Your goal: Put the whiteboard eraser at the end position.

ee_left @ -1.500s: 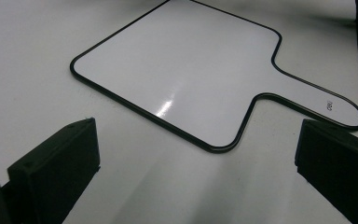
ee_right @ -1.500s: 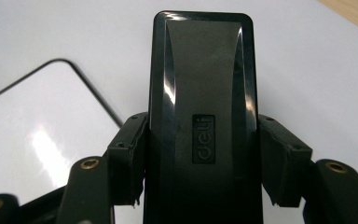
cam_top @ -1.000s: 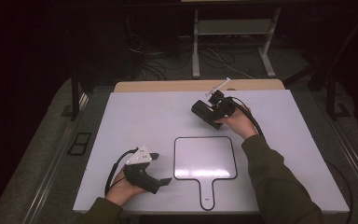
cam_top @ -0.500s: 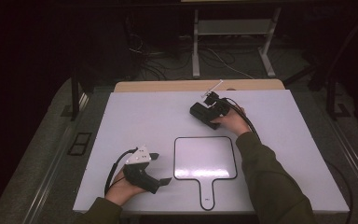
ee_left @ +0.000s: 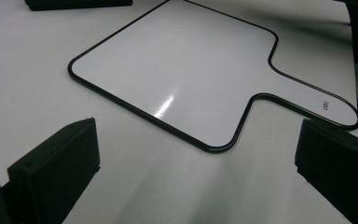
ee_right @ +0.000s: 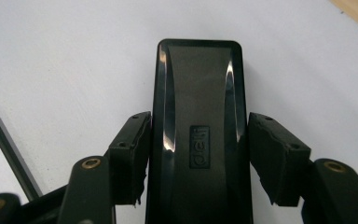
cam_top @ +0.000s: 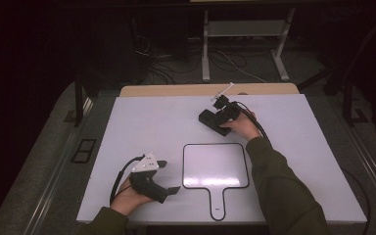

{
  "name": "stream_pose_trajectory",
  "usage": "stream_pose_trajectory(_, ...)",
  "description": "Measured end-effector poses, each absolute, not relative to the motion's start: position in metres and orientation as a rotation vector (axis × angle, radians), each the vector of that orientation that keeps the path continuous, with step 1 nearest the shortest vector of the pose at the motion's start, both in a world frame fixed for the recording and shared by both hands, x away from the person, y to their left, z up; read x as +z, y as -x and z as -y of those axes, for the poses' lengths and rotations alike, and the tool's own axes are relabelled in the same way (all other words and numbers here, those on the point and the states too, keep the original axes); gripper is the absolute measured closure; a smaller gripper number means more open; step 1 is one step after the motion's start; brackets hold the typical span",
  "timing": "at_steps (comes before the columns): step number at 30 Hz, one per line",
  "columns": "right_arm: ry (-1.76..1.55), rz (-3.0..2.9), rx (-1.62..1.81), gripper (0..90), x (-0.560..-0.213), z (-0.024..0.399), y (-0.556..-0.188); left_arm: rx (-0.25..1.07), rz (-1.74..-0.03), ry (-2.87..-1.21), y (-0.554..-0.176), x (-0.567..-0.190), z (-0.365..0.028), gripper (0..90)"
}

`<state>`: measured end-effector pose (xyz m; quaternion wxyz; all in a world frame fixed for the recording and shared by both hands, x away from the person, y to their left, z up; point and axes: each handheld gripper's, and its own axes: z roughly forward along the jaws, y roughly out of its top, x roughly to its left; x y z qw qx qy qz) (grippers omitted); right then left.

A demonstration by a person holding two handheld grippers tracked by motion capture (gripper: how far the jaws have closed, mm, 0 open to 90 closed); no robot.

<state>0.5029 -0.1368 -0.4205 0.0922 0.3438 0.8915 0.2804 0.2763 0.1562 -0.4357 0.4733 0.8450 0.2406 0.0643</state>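
— What is that black block [ee_right: 199, 135] at the far side of the counter?

— A long black eraser-like block with rounded corners and a glossy raised back. An embossed label sits near its middle; in the right gripper view it reads like "deli", turned on its side. It lies flat on the white counter [cam_top: 142, 122], toward the far edge and a little right of centre.

— And the right tongs [cam_top: 219, 119]?

— They bracket the block. In the right gripper view the left pad presses against its long side, and the right pad is at or just off the other side. So they are closed around the block, though I cannot tell whether the grip is firm. The person's right hand [cam_top: 242, 126] holds them, the sleeve running back to the near edge.

— What lies nearer?

— A small whiteboard paddle [cam_top: 215, 165] with a thin black rim, flat on the counter near the middle of the near edge, its handle pointing at that edge. There is a tiny printed mark on the handle, too small to read. It lies apart from the block.

— The left tongs [cam_top: 168, 177]?

— Near the left corner of the near edge, in the left hand [cam_top: 127, 193], jaws spread wide with nothing between them, pointing at the paddle.
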Motion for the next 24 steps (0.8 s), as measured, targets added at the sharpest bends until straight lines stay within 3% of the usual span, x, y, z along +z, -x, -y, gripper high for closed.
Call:
stream_pose_trajectory(3,-1.037,-2.639,0.854,38.1,-0.418,0.139,-0.502,0.159,-0.587,-2.07,-0.276,-0.436,-0.156,0.0)
stream_pose_trajectory(10,-1.073,-2.55,0.951,18.8,-0.41,0.154,-0.492,0.174,-0.578,-2.086,-0.28,-0.436,-0.158,0.0)
stream_pose_trajectory(16,-1.094,-2.502,1.021,17.4,-0.406,0.168,-0.477,0.176,-0.594,-2.072,-0.284,-0.436,-0.16,0.0)
stream_pose_trajectory(18,-1.111,-2.475,1.035,12.7,-0.406,0.173,-0.474,0.174,-0.604,-2.059,-0.284,-0.437,-0.159,0.0)
stream_pose_trajectory(24,-1.134,-2.452,1.056,13.1,-0.403,0.185,-0.465,0.177,-0.6,-2.067,-0.284,-0.436,-0.159,0.0)
